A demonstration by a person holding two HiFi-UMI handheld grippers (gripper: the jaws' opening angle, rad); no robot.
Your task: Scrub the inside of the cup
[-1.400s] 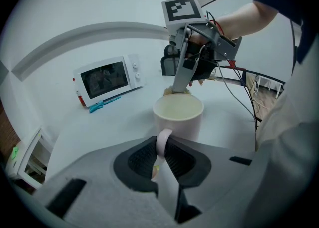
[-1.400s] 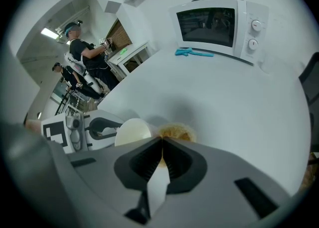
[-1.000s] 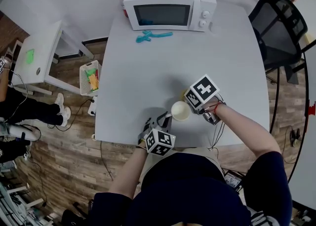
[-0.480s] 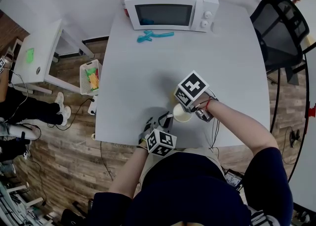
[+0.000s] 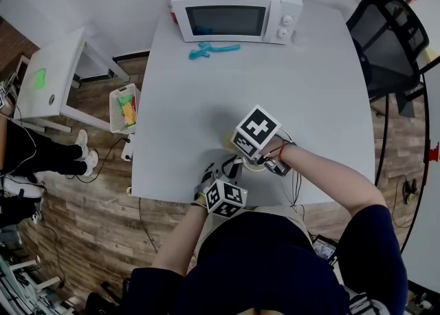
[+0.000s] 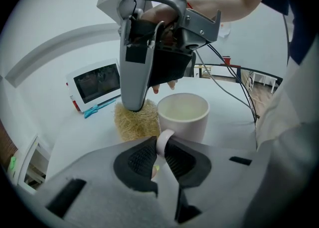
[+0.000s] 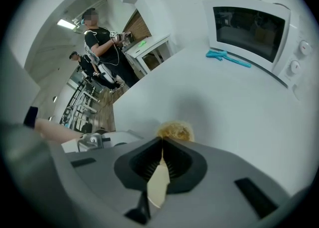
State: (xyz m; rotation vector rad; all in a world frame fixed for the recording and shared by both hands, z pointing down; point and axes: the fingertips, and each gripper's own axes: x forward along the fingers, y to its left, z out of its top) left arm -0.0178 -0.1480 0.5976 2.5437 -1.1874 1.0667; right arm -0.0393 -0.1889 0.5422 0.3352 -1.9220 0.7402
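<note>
In the head view the right tongs (image 5: 240, 146) cover most of the cup (image 5: 254, 164).

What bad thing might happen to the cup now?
The left gripper holds the cup only by its thin handle, so a hard push from the scrubber in the right gripper might twist or tip it. The cup also stands near the front edge of the table, so it might slide off.

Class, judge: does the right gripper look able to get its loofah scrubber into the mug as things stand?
Probably yes: the mug stands upright, mouth open and empty, its handle in the left gripper; the loofah scrubber in the right gripper sits beside it.
</note>
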